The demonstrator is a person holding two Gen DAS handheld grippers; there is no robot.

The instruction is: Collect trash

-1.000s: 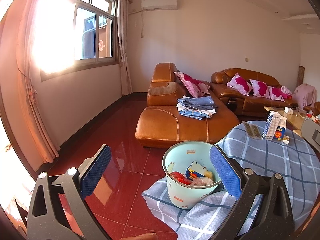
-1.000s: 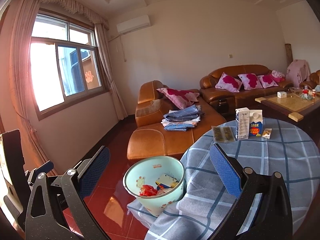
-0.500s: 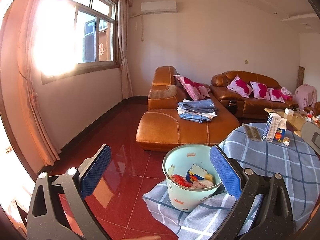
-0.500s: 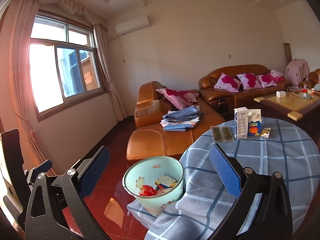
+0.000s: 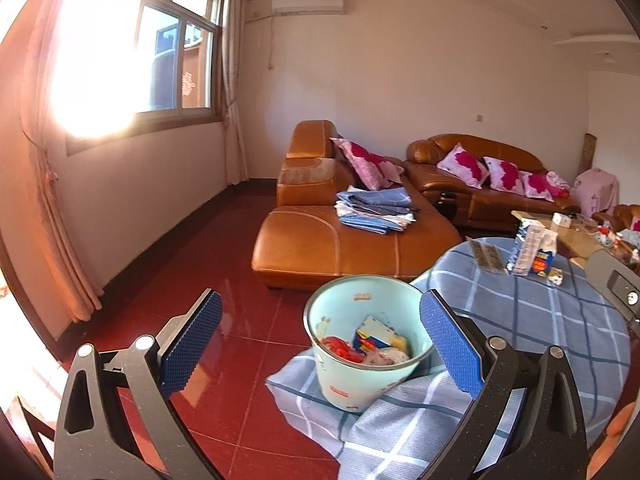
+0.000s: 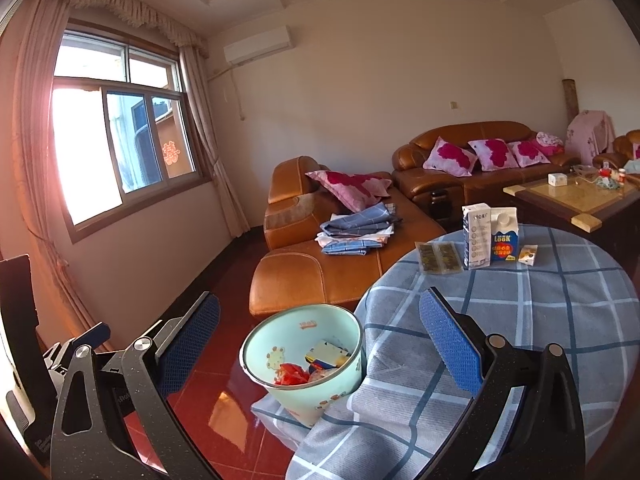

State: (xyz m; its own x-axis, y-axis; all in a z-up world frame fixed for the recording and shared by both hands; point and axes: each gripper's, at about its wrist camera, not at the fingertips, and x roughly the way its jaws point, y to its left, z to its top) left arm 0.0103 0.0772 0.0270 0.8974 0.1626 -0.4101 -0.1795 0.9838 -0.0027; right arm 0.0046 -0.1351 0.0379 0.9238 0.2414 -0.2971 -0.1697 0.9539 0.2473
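A pale green bin (image 5: 362, 376) (image 6: 304, 364) stands on the floor against the round table's edge, holding red and yellow wrappers. On the blue checked tablecloth (image 5: 560, 320) (image 6: 540, 304) at the far side stand a white carton (image 5: 524, 248) (image 6: 476, 236), a blue-labelled carton (image 6: 505, 240), a small packet (image 6: 528, 255) and a flat dark sachet strip (image 5: 486, 258) (image 6: 438, 258). My left gripper (image 5: 320, 340) is open, hovering above and before the bin. My right gripper (image 6: 320, 340) is open too, nothing between its pads.
An orange leather chaise (image 5: 340, 240) with folded blue cloths (image 5: 376, 210) stands behind the bin; a sofa with pink cushions (image 6: 472, 156) and a coffee table (image 6: 576, 196) lie beyond. Red tiled floor (image 5: 192, 280) spreads left. The left gripper's body (image 6: 52, 360) shows at the right view's left edge.
Both views have lifted and drawn back slightly, so the bin and table sit a bit lower. Both grippers stay open; nothing was picked up or let go.
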